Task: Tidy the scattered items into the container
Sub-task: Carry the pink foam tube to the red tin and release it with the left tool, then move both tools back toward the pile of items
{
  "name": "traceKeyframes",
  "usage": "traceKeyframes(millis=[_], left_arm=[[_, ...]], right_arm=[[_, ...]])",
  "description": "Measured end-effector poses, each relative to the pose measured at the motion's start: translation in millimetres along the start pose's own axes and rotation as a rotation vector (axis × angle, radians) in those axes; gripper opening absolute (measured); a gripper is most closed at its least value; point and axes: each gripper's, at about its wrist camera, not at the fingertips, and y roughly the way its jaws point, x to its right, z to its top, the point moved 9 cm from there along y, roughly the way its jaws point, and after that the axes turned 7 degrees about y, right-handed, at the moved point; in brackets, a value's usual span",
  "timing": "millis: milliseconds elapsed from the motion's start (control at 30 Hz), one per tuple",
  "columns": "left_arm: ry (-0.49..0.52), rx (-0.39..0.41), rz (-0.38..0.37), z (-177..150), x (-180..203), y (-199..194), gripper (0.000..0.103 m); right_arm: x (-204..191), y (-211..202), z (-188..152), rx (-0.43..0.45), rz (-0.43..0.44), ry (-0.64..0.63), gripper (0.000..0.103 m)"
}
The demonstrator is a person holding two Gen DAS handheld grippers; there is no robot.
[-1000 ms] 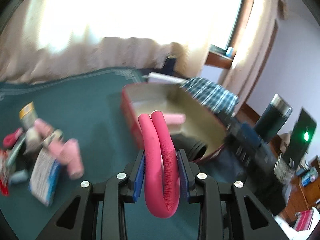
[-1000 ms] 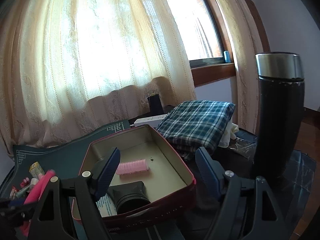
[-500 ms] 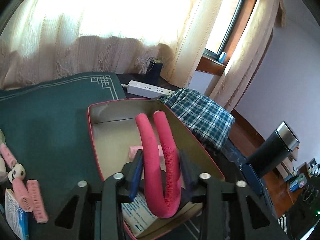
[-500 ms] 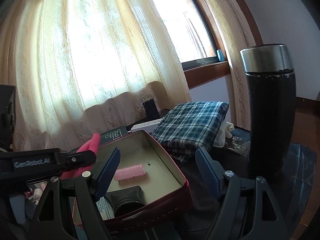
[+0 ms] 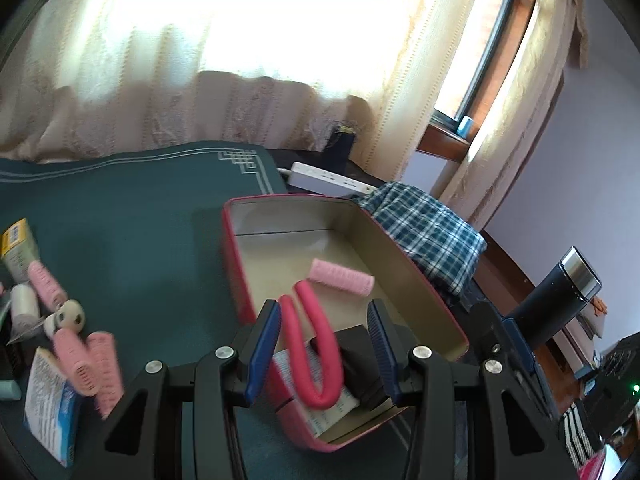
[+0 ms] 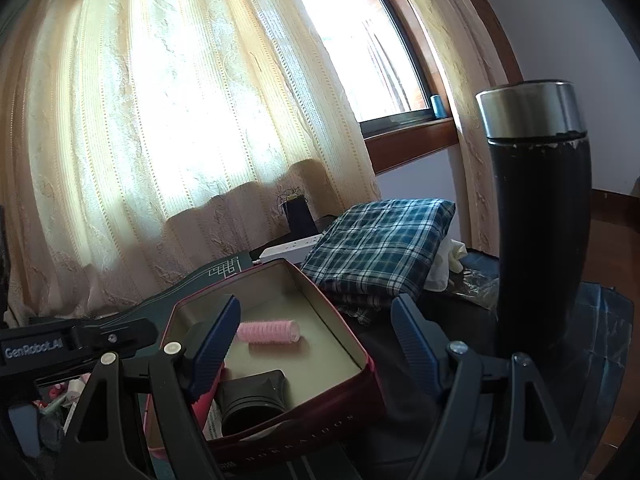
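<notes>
An open red tin [image 5: 232,248] stands on the green mat [image 5: 120,216]. My left gripper [image 5: 323,308] hangs over the tin's near end, jaws open. A bent hot-pink foam rod [image 5: 316,356] lies loose in the tin between the pads, which do not press on it. Also in the tin are a pale pink hair roller [image 5: 342,278], a black block [image 5: 356,356] and a printed packet. My right gripper [image 6: 316,304] stands open and empty over the tin's [image 6: 348,344] far-right corner, with the roller [image 6: 268,331] just beyond its left finger. More pink rollers [image 5: 92,360] lie scattered on the mat at the left.
At the mat's left edge lie a blue-white packet [image 5: 48,400], a small white ball [image 5: 66,316] and a yellow-capped tube [image 5: 18,248]. A folded plaid cloth [image 5: 424,232] and white power strip [image 5: 328,178] sit behind the tin. A tall black flask [image 6: 536,220] stands at the right.
My left gripper swung from the scattered items to above the tin. Its jaws opened and let go of the hot-pink rod, which now lies in the tin. The right gripper stayed put.
</notes>
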Motion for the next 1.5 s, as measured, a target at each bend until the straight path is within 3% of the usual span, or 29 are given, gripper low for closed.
traceKeyframes(millis=[167,267,300,467,633,833,1000,1133,1300,1500], left_arm=[[-0.021,-0.006,0.065,-14.1,-22.8,-12.1,0.047],[-0.035,-0.006,0.104,-27.0,-38.0,-20.2,0.067],[-0.038,0.000,0.124,-31.3,-43.8,-24.2,0.068],[-0.070,-0.004,0.198,-55.6,-75.6,-44.0,0.067],[-0.163,0.025,0.284,-81.7,-122.5,-78.8,0.068],[-0.295,0.103,0.389,-116.2,-173.6,-147.4,0.068],[-0.385,0.164,0.475,-144.3,-211.3,-208.8,0.068],[-0.447,0.172,0.519,-169.4,-234.7,-238.3,0.068],[-0.456,0.178,0.515,-183.9,-237.5,-251.1,0.068],[-0.444,0.185,0.493,-199.0,-238.5,-259.4,0.068]], right_arm=[[-0.3,1.0,-0.6,-0.005,-0.002,-0.003,0.081],[0.1,1.6,-0.7,-0.009,-0.002,-0.003,0.082],[-0.6,1.7,-1.0,-0.010,-0.002,-0.006,0.082],[-4.1,2.1,-1.8,-0.011,-0.005,-0.025,0.082],[-5.5,1.4,-1.7,-0.009,-0.013,-0.039,0.082],[-17.9,-4.4,-1.4,0.018,-0.017,-0.107,0.082],[-49.7,-17.3,-7.7,0.077,-0.024,-0.265,0.082],[-91.9,-37.9,-22.7,0.075,0.058,-0.325,0.082],[-160.2,-81.5,-48.6,0.095,0.212,-0.381,0.083],[-208.8,-103.7,-98.0,0.022,0.304,-0.463,0.083]])
